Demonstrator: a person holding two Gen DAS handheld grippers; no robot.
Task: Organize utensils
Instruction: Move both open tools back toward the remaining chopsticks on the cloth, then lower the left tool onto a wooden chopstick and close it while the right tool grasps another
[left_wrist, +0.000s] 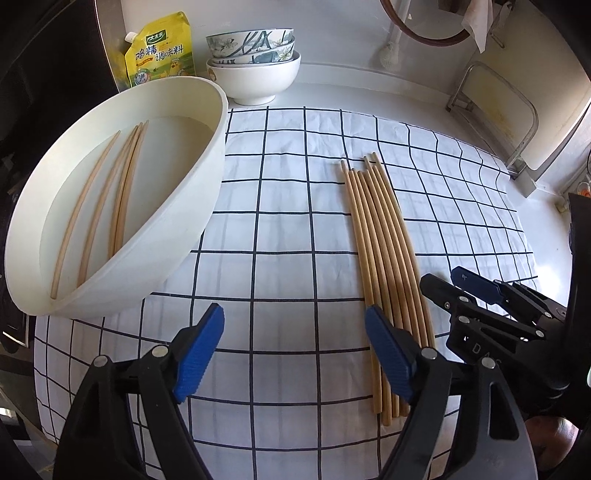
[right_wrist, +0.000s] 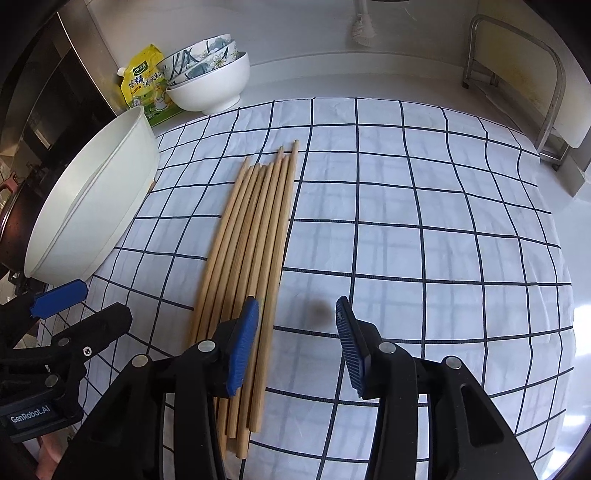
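Several wooden chopsticks (left_wrist: 384, 258) lie side by side on the checked cloth; they also show in the right wrist view (right_wrist: 251, 251). A white oval tray (left_wrist: 177, 236) at the left holds several more chopsticks (left_wrist: 125, 192); its outer wall shows in the right wrist view (right_wrist: 92, 214). My left gripper (left_wrist: 295, 354) is open and empty above the cloth, its right finger over the near ends of the loose chopsticks. My right gripper (right_wrist: 297, 347) is open and empty, just right of the bundle. The right gripper also shows in the left wrist view (left_wrist: 458, 280).
The white cloth with dark grid lines (left_wrist: 288, 229) covers the counter. Stacked bowls (left_wrist: 255, 62) and a yellow seasoning pouch (left_wrist: 159, 48) stand at the back left. A metal rack (right_wrist: 517, 81) stands at the back right. A dark appliance (right_wrist: 44, 103) is at the far left.
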